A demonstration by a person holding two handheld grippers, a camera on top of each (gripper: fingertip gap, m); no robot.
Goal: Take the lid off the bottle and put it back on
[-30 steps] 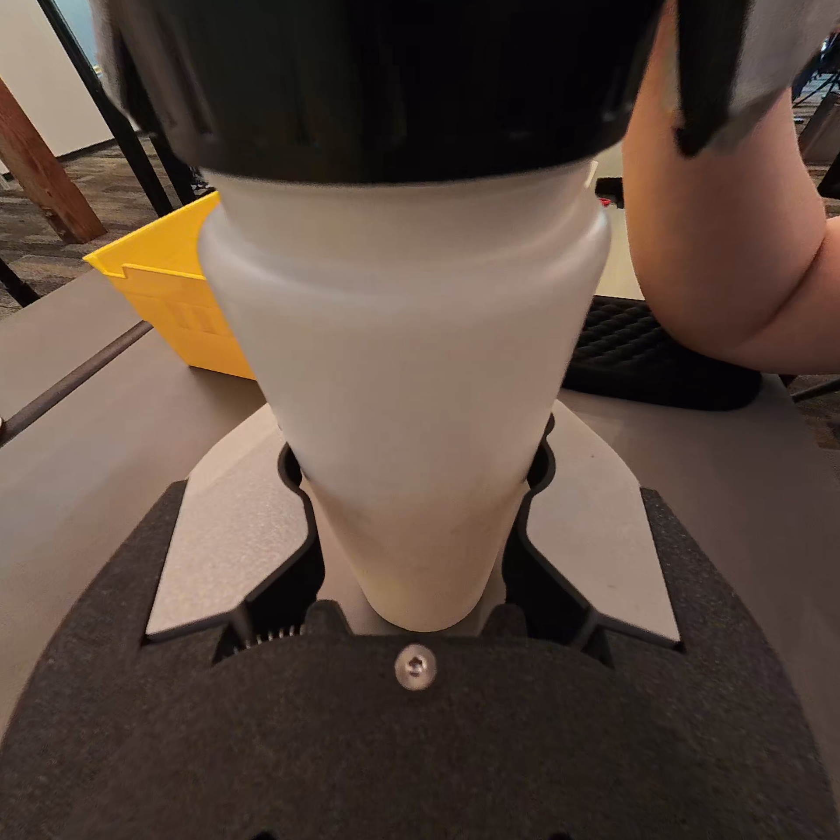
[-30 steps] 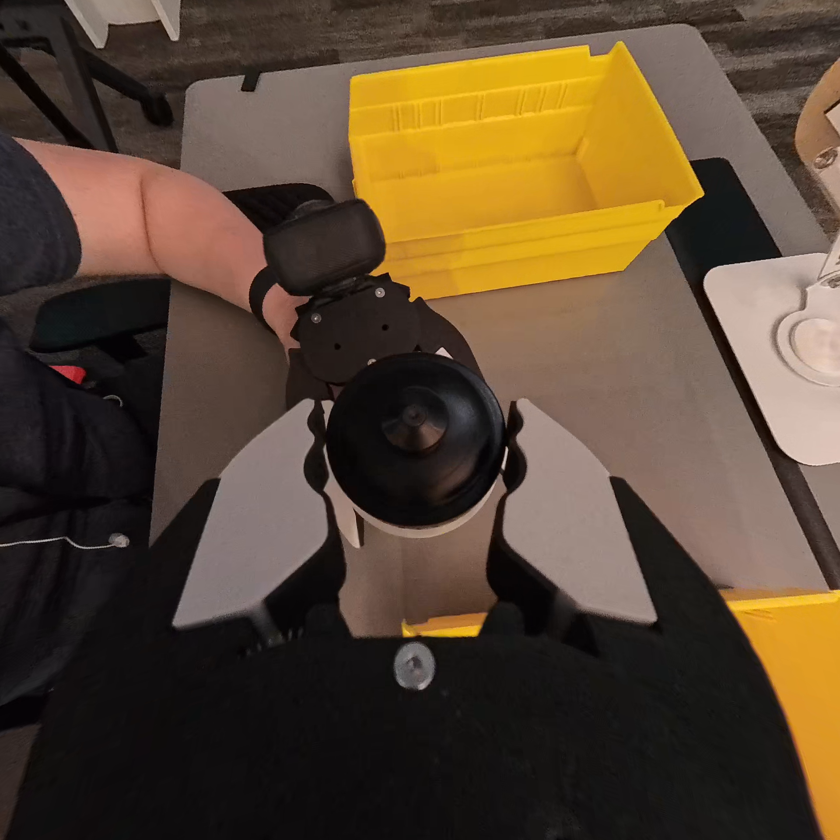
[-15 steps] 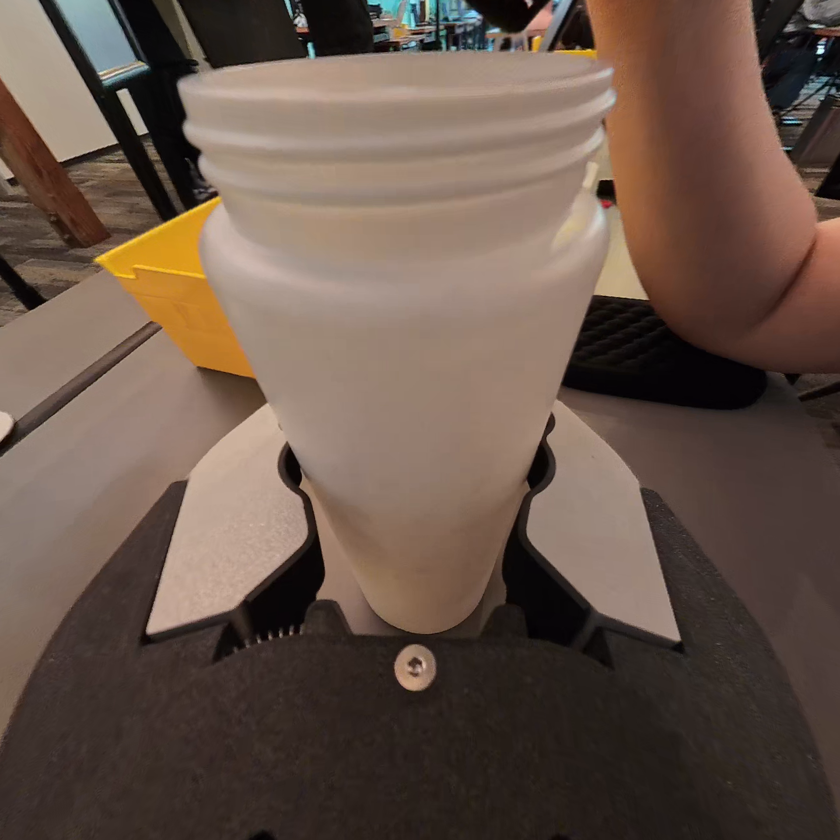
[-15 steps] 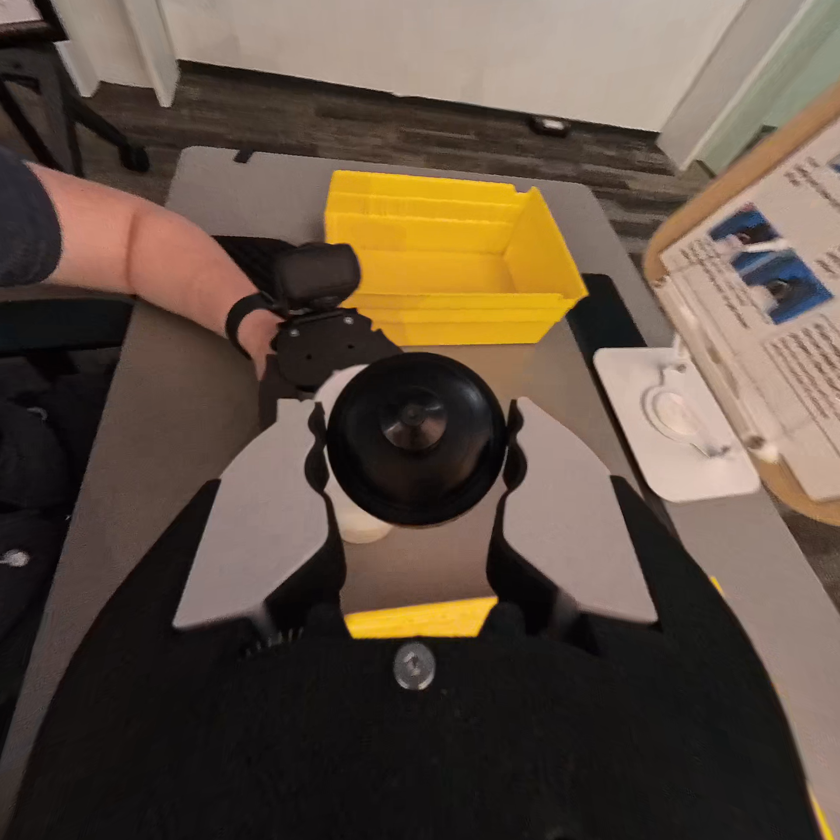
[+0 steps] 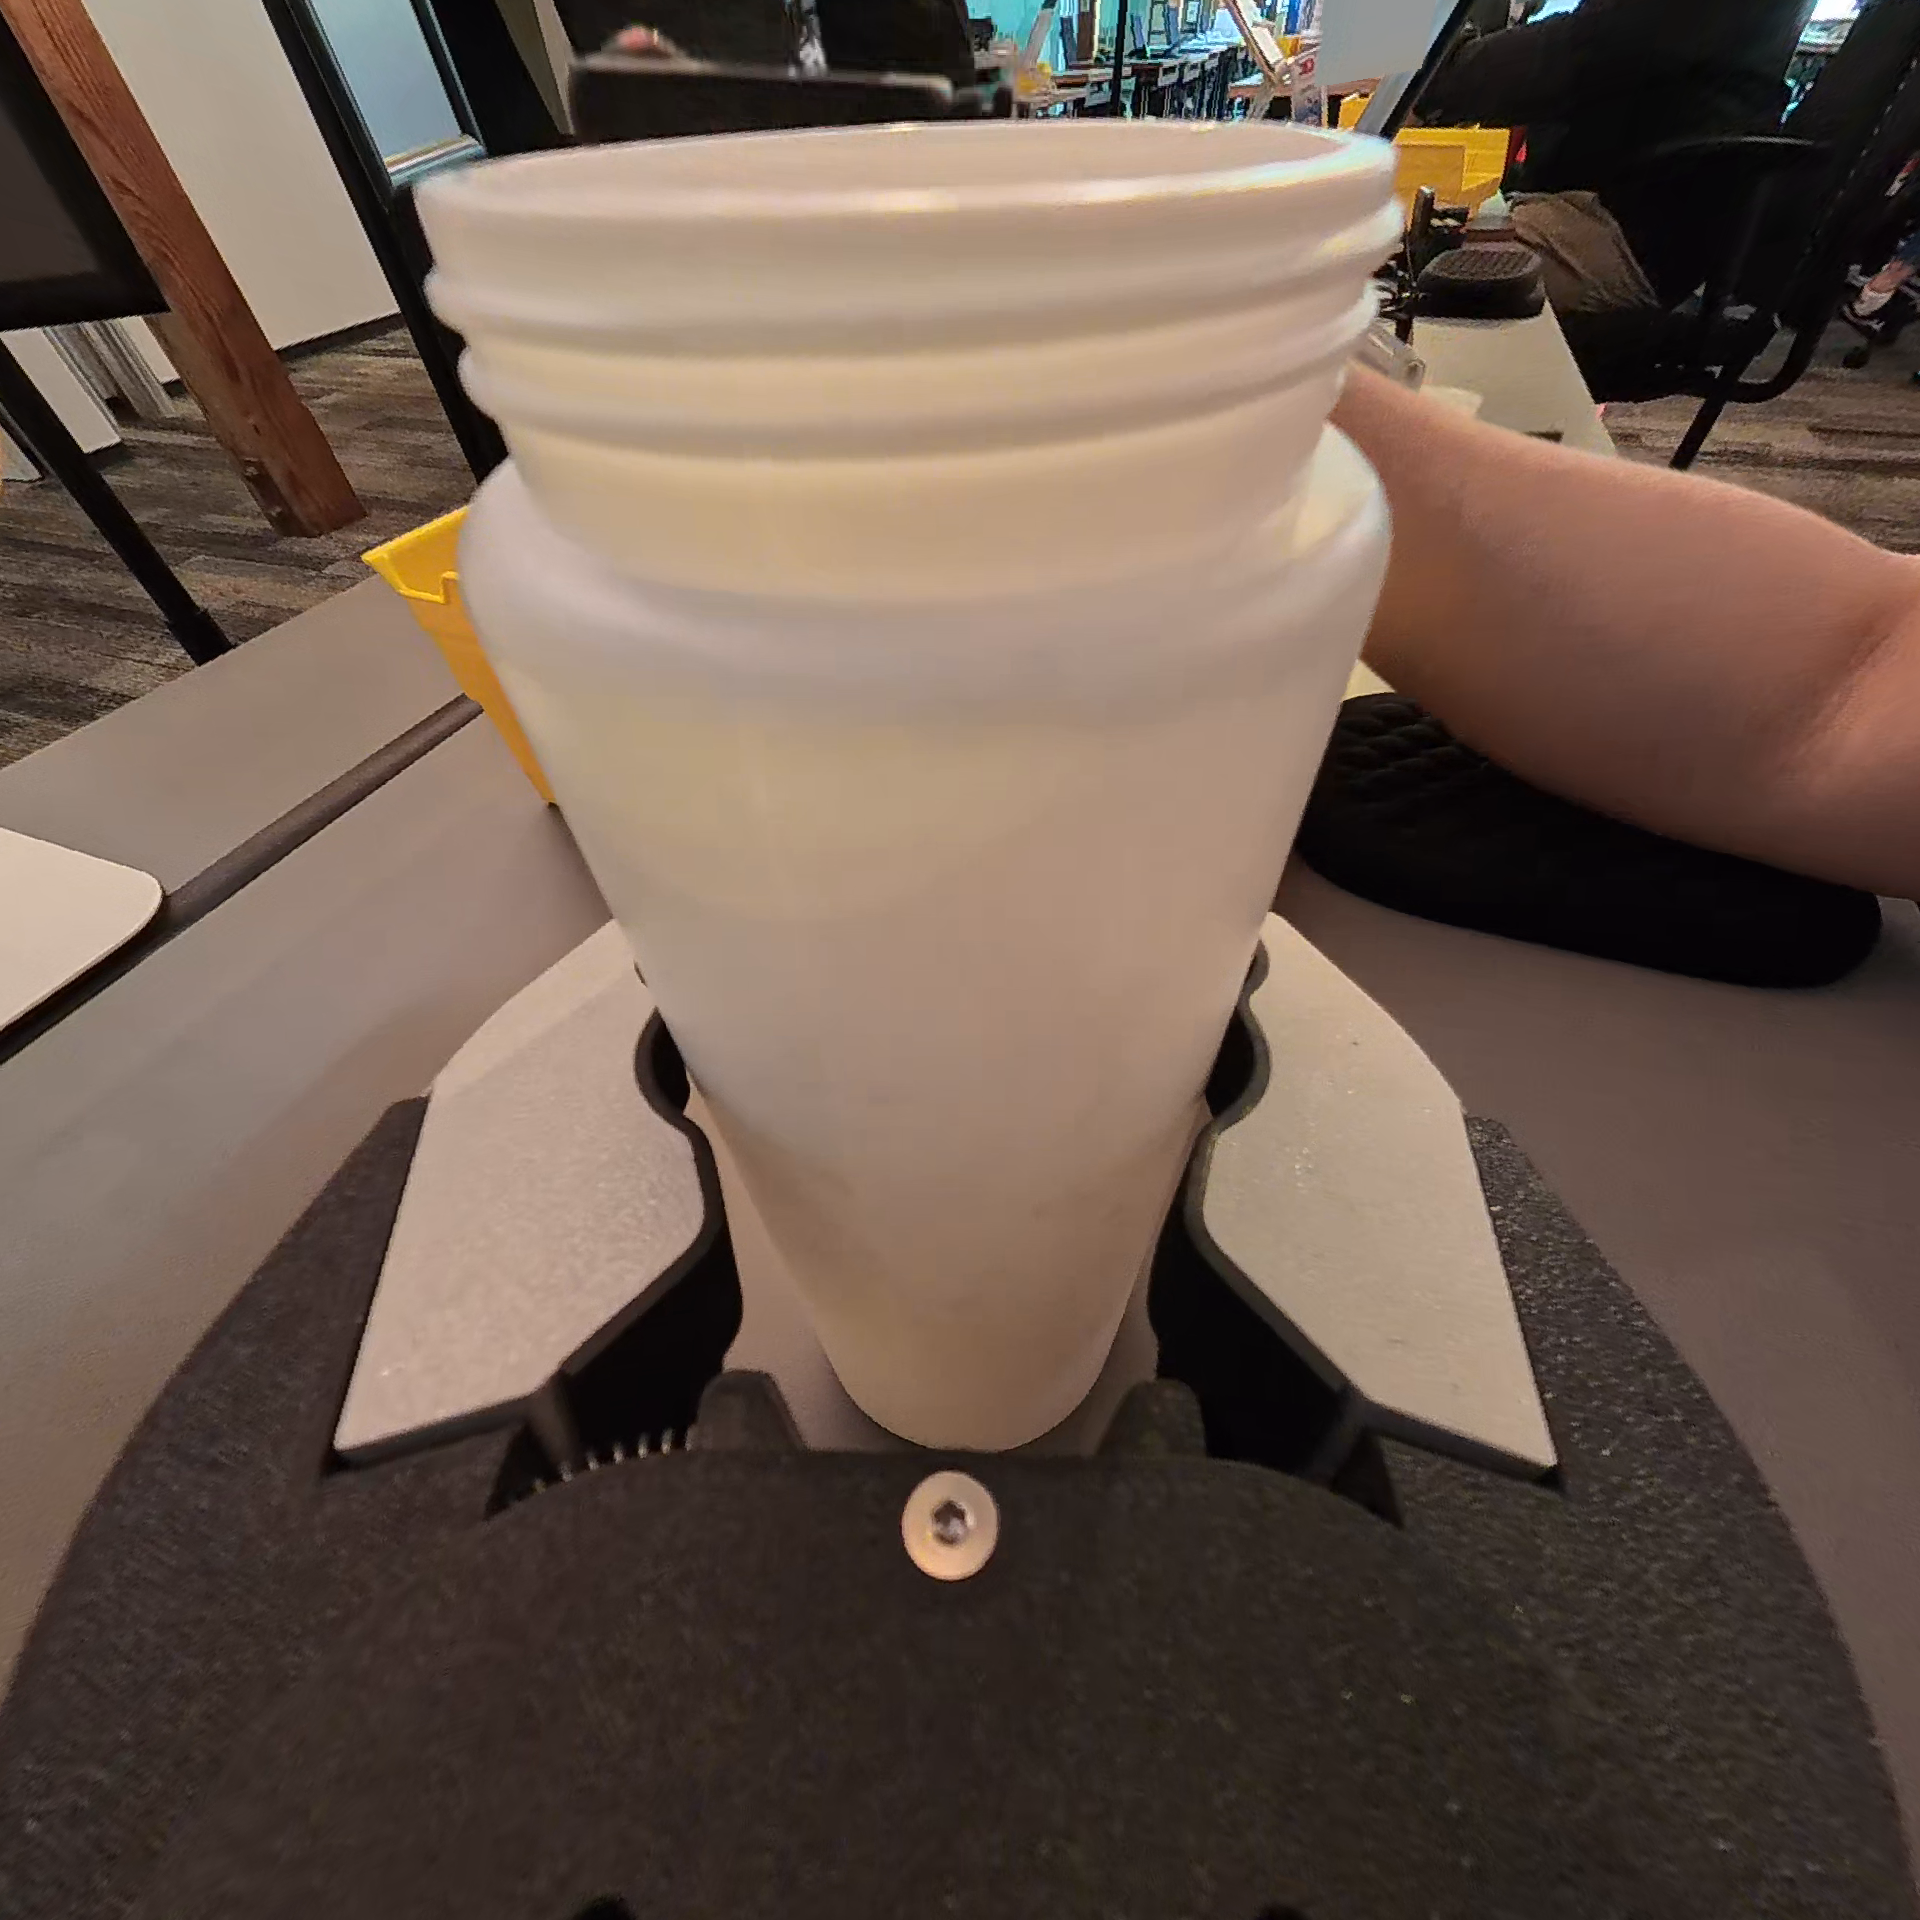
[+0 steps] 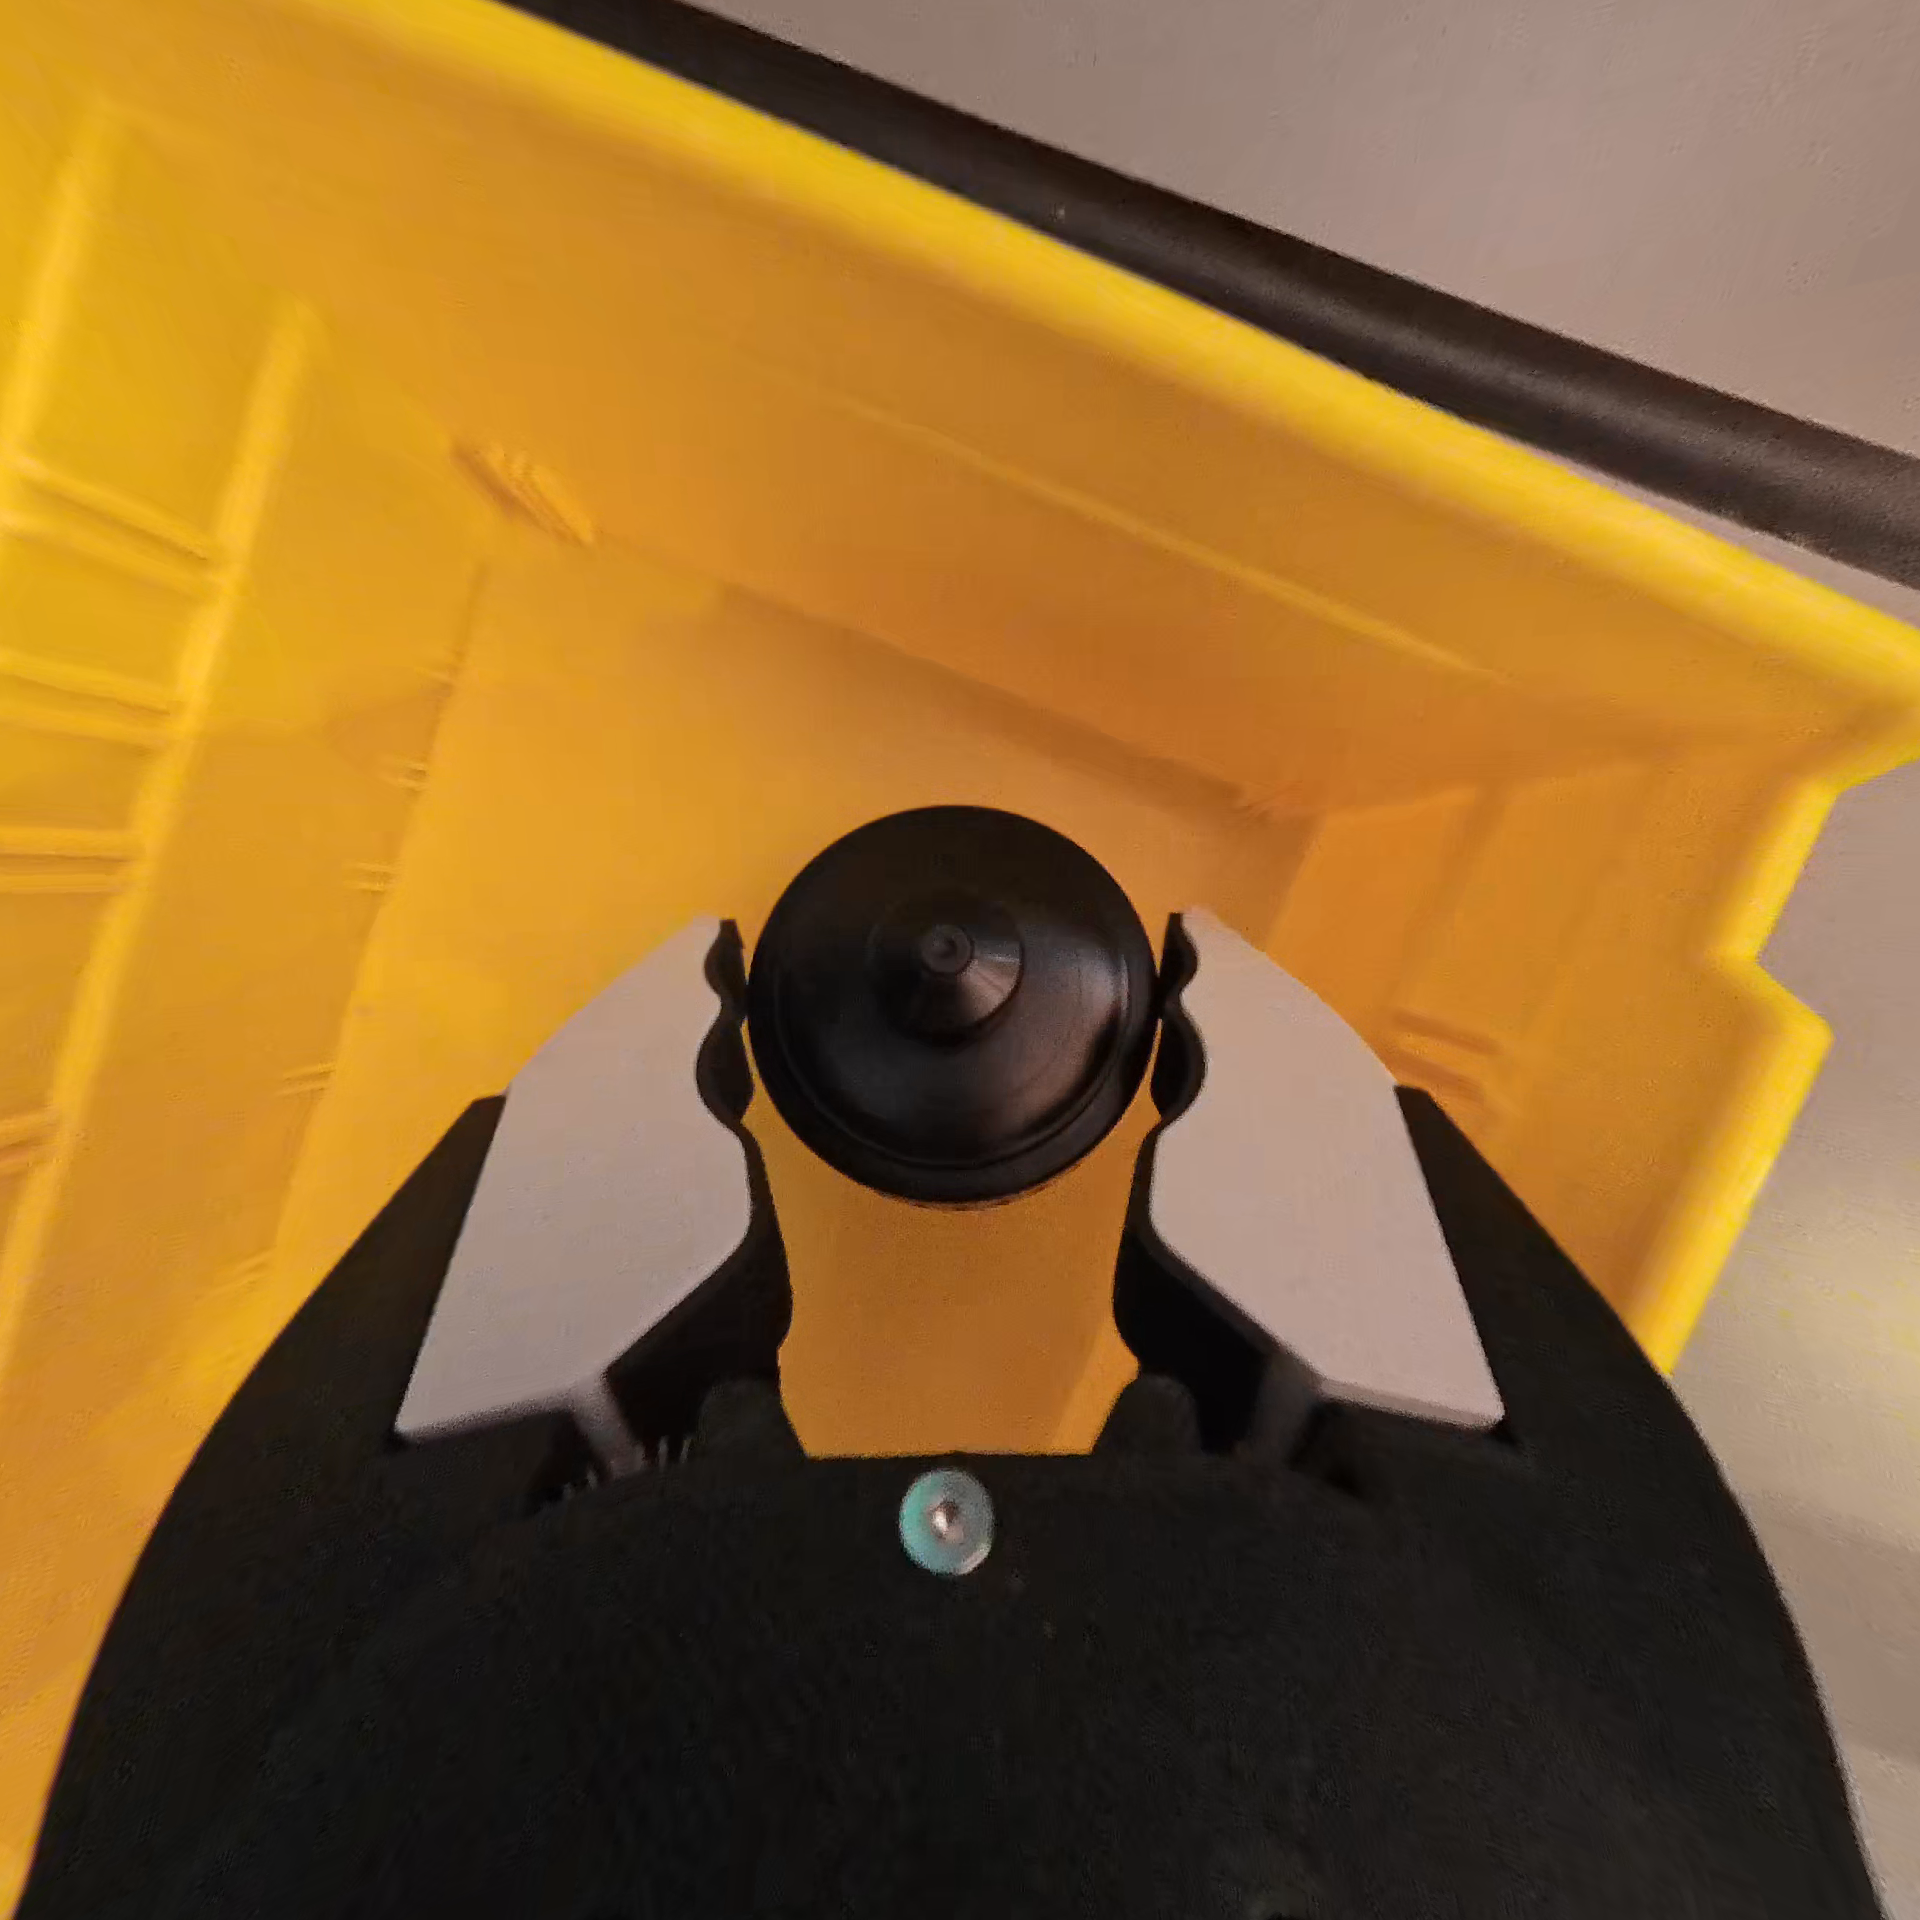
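- Left tongs are closed round the lower body of the white bottle, one finger pressing each side, and the bottle stands upright on the grey desk with its threaded mouth bare.
- Right tongs pinch the black lid by its rim, spout side facing the camera, held over the inside of a yellow bin; whether it hangs clear of the bin floor or touches it cannot be told.
- So the lid is off and well apart from the bottle, which doesn't show in the right wrist view at all. Putting it back is the half left to do, by my reading.
- Risk one: the rim grip is thin, so a quick swing back could let the lid slip down into the bin.
- Risk two: coming onto the bottle tilted could cross the threads and jam.
- Risk three: pressing down off-centre could tip the bottle in its low grip, toward the forearm and black pad just beside it.
- Another yellow bin sits behind the bottle.
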